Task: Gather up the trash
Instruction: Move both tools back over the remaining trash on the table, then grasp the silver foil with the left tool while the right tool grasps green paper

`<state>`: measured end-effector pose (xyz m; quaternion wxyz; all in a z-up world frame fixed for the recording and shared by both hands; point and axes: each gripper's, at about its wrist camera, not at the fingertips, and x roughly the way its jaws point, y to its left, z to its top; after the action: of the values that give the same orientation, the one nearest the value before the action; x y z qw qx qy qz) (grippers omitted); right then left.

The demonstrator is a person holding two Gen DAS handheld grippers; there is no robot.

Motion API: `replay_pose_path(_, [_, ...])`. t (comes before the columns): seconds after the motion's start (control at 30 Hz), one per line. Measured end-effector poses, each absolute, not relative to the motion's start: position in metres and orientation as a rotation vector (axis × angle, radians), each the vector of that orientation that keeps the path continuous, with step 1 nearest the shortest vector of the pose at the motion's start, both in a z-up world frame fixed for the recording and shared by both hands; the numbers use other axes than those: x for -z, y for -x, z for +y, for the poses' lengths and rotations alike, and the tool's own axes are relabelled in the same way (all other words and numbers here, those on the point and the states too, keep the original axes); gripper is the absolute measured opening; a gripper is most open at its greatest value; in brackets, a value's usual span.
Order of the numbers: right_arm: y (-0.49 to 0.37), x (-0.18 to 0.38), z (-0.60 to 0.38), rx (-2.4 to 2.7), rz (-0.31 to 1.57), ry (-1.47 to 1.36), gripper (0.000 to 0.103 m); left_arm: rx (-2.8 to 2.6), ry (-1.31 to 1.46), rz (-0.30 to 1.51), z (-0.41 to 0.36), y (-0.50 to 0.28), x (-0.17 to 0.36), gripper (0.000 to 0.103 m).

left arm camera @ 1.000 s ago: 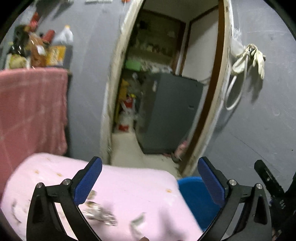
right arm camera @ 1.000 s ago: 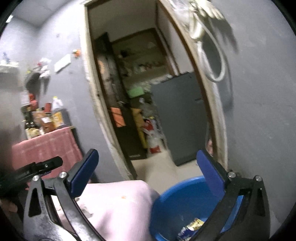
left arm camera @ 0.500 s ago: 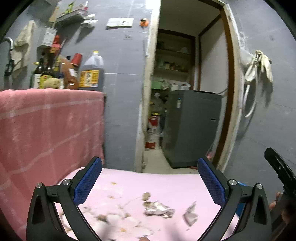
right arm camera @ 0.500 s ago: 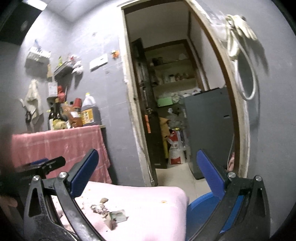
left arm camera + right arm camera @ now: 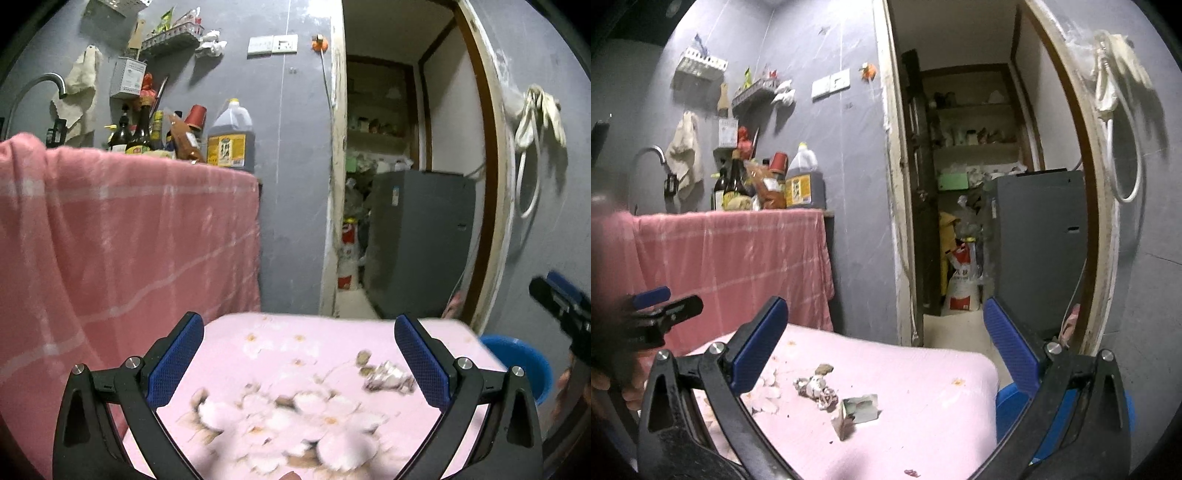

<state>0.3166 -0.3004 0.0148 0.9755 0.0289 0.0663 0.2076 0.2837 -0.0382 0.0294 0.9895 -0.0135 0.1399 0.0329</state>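
Room: grey walls, with a doorway (image 5: 402,177) that leads to a storage room where a grey cabinet (image 5: 417,240) stands.
Worktop: a pink cloth with a flower print covers the worktop (image 5: 916,384) that lies below both grippers.
Counter at the back: it is covered with a pink checked cloth (image 5: 122,236) and carries bottles and a big oil jug (image 5: 231,138).
Trash: a few crumpled wrappers and small scraps (image 5: 820,387) lie in a loose group on the worktop, and a folded piece of paper (image 5: 858,408) lies just beside them.
Left gripper: the left gripper (image 5: 299,358) is spread wide and grasps nothing. From its camera the scraps (image 5: 384,376) lie ahead, close to the inner side of its right finger, and do not touch it.
Right gripper: the right gripper (image 5: 886,339) is also spread wide and empty. From its camera the trash lies on the worktop between the fingers, nearer to the left one, below the fingertips.
Basin: a blue basin (image 5: 521,362) stands low beside the right end of the worktop, partly hidden behind the right gripper's finger in that camera.
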Motion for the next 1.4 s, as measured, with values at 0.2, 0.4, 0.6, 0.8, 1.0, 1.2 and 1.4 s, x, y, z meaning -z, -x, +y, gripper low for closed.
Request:
replay_pose_path(0.2, [-0.323,-0.007,-0.291,-0.434,0.189,-0.025,0.103,-0.065,0.012,0.379,-0.027,-0.289,-0.008,0.101])
replay_pose_path(0.4, [-0.333,0.001,-0.282,-0.433,0.260,0.002,0.103,-0.057,0.019,0.475,-0.023,-0.301,0.008,0.101])
replay_pose_path(0.6, [-0.353,0.017,-0.277,-0.427,0.407,0.014,0.103,-0.041,0.014,0.578,-0.025,-0.320,0.018,0.101])
replay_pose_path(0.8, [-0.366,0.031,-0.269,-0.451,0.522,0.058,0.102,0.004,0.021,0.686,-0.028,-0.344,0.029,0.101])
replay_pose_path(1.0, [-0.383,0.050,-0.261,-0.477,0.661,0.095,0.081,0.007,0.006,0.771,-0.030,-0.362,0.038,0.101])
replay_pose_path(1.2, [-0.399,0.065,-0.250,-0.512,0.788,0.127,0.069,0.056,0.020,0.805,-0.032,-0.369,0.041,0.101])
replay_pose_path(1.4, [-0.405,0.068,-0.262,-0.507,0.828,0.057,0.054,0.100,0.012,0.841,-0.041,-0.376,0.043,0.100])
